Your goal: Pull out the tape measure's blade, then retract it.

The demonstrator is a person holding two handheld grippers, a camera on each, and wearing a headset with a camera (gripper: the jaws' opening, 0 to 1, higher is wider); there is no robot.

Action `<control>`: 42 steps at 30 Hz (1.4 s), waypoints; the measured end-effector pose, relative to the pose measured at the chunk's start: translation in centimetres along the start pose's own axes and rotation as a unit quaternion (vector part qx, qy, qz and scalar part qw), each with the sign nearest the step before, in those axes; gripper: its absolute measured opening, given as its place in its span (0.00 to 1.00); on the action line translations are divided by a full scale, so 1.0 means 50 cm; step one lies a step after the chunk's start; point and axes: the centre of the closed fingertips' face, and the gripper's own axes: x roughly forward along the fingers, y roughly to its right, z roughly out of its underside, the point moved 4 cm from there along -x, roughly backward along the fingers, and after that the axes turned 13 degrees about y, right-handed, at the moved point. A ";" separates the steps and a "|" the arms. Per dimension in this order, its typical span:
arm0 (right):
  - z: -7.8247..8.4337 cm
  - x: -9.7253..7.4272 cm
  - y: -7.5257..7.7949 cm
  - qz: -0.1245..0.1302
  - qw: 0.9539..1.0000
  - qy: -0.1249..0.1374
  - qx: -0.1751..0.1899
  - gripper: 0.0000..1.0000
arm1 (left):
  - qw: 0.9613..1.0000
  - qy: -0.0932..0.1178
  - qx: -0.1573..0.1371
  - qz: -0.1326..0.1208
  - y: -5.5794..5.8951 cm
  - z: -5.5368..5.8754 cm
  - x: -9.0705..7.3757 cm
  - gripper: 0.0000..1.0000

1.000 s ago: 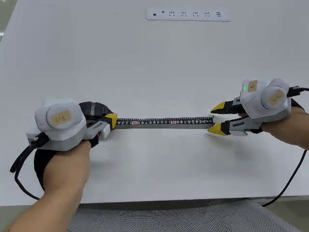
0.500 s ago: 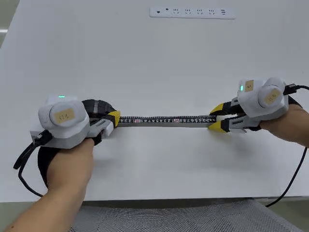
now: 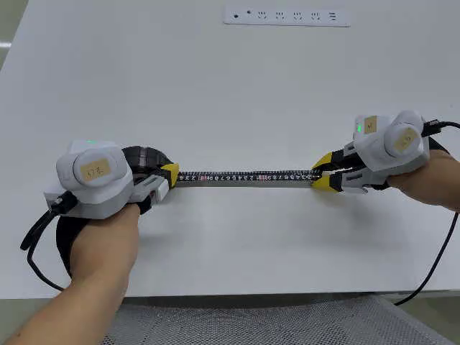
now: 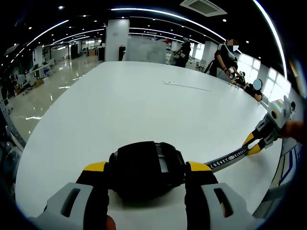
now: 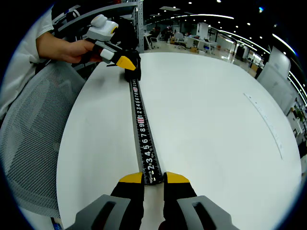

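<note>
A black tape measure case [image 3: 146, 161] [image 4: 146, 167] rests on the white table, and my left gripper [image 3: 167, 180] [image 4: 147, 166] is shut on it. From the case the black blade [image 3: 244, 177] [image 5: 144, 136] [image 4: 230, 158] with white numbers runs out flat to the right. My right gripper [image 3: 325, 175] [image 5: 153, 178] is shut on the blade's free end, its yellow fingertips [image 5: 130, 178] pinched on the tip. The right gripper [image 4: 255, 143] appears far off in the left gripper view, and the left gripper [image 5: 120, 60] with the case [image 5: 130, 72] appears far off in the right gripper view.
A white power strip [image 3: 286, 16] [image 4: 186, 86] lies at the table's far edge. A mesh chair seat [image 3: 244, 322] [image 5: 33, 139] is below the table's near edge. Cables [image 3: 32, 237] trail from both grippers. People [image 4: 225, 57] stand beyond the table.
My right gripper has gone from open around the blade's end to shut on it. The blade stays about the same length. The left gripper keeps its hold on the case.
</note>
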 end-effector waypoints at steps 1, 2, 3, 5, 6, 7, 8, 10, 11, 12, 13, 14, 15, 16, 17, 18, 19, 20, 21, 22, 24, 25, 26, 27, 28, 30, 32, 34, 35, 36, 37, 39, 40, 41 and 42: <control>0.000 0.000 0.000 0.000 1.000 -0.001 0.000 0.11 | 1.000 0.000 0.000 0.000 0.000 0.000 0.000 0.60; 0.000 0.000 0.000 -0.001 1.000 -0.001 -0.001 0.11 | 1.000 0.001 0.000 0.000 0.000 0.000 0.000 0.60; 0.000 0.000 0.000 -0.001 1.000 -0.001 -0.002 0.11 | 1.000 0.001 0.001 0.000 0.000 0.000 0.000 0.60; 0.000 0.000 0.000 -0.001 1.000 -0.001 -0.003 0.11 | 1.000 0.000 0.002 0.000 0.000 0.000 0.000 0.59; 0.000 0.000 0.000 -0.001 1.000 -0.002 -0.004 0.11 | 1.000 -0.001 0.003 0.001 0.000 0.000 -0.001 0.59; 0.000 0.000 0.000 -0.001 1.000 -0.002 -0.003 0.11 | 1.000 -0.003 0.003 0.002 0.000 0.000 -0.001 0.59; -0.001 0.000 0.000 -0.001 1.000 -0.002 -0.003 0.11 | 1.000 -0.004 0.004 0.003 0.000 0.000 -0.001 0.59; -0.001 0.000 0.001 -0.001 1.000 -0.002 -0.004 0.10 | 1.000 -0.005 0.005 0.003 0.000 -0.001 -0.001 0.58; -0.001 0.001 0.000 -0.001 1.000 -0.001 -0.003 0.10 | 1.000 -0.006 0.006 0.003 0.000 -0.001 -0.002 0.58; -0.002 0.001 0.000 -0.001 1.000 -0.002 -0.002 0.10 | 1.000 -0.006 0.005 0.003 0.000 -0.001 -0.002 0.58; -0.002 0.002 0.000 -0.001 1.000 -0.003 -0.004 0.10 | 1.000 -0.008 0.005 0.002 0.000 -0.001 -0.002 0.57; -0.003 0.002 0.000 -0.002 1.000 -0.002 -0.004 0.10 | 1.000 -0.007 0.005 0.002 0.000 -0.001 -0.002 0.57; -0.003 0.002 0.000 -0.002 1.000 -0.001 -0.004 0.10 | 1.000 -0.007 0.006 0.002 0.000 -0.001 -0.003 0.57; -0.003 0.003 0.000 -0.002 1.000 -0.001 -0.004 0.10 | 1.000 -0.006 0.005 0.003 0.000 0.000 -0.003 0.57; -0.003 0.003 0.000 -0.002 1.000 -0.001 -0.005 0.10 | 1.000 -0.006 0.004 0.003 0.000 0.000 -0.004 0.57; -0.004 0.003 0.000 -0.001 1.000 -0.001 -0.005 0.10 | 1.000 -0.007 0.006 0.002 0.000 0.000 -0.004 0.57; -0.004 0.003 0.000 -0.001 1.000 -0.001 -0.005 0.10 | 1.000 -0.006 0.004 0.002 0.000 0.000 -0.005 0.57; -0.004 0.003 -0.001 -0.001 1.000 -0.001 -0.005 0.10 | 1.000 -0.006 0.004 0.003 0.000 0.000 -0.005 0.57; -0.004 0.003 -0.001 -0.001 1.000 -0.001 -0.004 0.10 | 1.000 -0.006 0.003 0.003 0.000 0.000 -0.005 0.57; -0.004 0.003 -0.001 0.000 1.000 -0.001 -0.004 0.10 | 1.000 -0.006 0.003 0.003 0.000 0.000 -0.005 0.57; -0.007 0.004 -0.002 -0.001 1.000 0.004 0.000 0.10 | 1.000 -0.006 0.002 0.004 0.000 0.000 -0.005 0.57; -0.010 0.006 -0.002 -0.001 1.000 0.007 0.001 0.10 | 1.000 -0.006 0.000 0.003 0.000 0.000 -0.005 0.57; -0.014 0.008 -0.003 -0.001 1.000 0.007 -0.002 0.10 | 1.000 -0.006 0.000 0.004 0.000 0.000 -0.005 0.57; -0.017 0.011 -0.003 -0.001 1.000 0.008 -0.004 0.10 | 1.000 -0.006 0.000 0.004 0.000 0.000 -0.005 0.57; -0.022 0.014 -0.004 -0.003 1.000 0.010 -0.003 0.10 | 1.000 -0.006 0.000 0.004 0.000 0.000 -0.005 0.57; -0.027 0.019 -0.005 -0.004 1.000 0.012 -0.005 0.10 | 1.000 -0.005 0.000 0.004 0.000 0.000 -0.004 0.57; -0.032 0.026 -0.005 -0.007 1.000 0.013 -0.006 0.10 | 1.000 -0.006 -0.003 0.005 -0.001 0.000 -0.004 0.57; -0.038 0.032 -0.006 -0.009 1.000 0.016 -0.007 0.10 | 1.000 -0.007 -0.008 0.005 -0.002 0.000 -0.003 0.57; -0.041 0.035 -0.006 -0.010 1.000 0.018 -0.007 0.10 | 1.000 -0.006 -0.009 0.005 -0.002 0.000 -0.003 0.57; -0.046 0.040 -0.007 -0.012 1.000 0.022 -0.005 0.10 | 1.000 -0.007 -0.009 0.005 -0.002 0.001 -0.003 0.57; -0.049 0.043 -0.008 -0.013 1.000 0.024 -0.005 0.10 | 1.000 -0.007 -0.009 0.005 -0.002 0.001 -0.003 0.57; -0.058 0.052 -0.010 -0.015 1.000 0.027 -0.007 0.10 | 1.000 -0.008 -0.010 0.005 -0.002 0.000 -0.003 0.57; -0.063 0.057 -0.012 -0.018 0.999 0.029 -0.008 0.10 | 1.000 -0.008 -0.011 0.005 -0.002 0.000 -0.003 0.57; -0.067 0.061 -0.012 -0.019 0.999 0.032 -0.008 0.10 | 1.000 -0.008 -0.012 0.005 -0.003 0.000 -0.003 0.57; -0.070 0.066 -0.013 -0.020 0.999 0.032 -0.009 0.10 | 1.000 -0.008 -0.013 0.006 -0.003 0.001 -0.003 0.57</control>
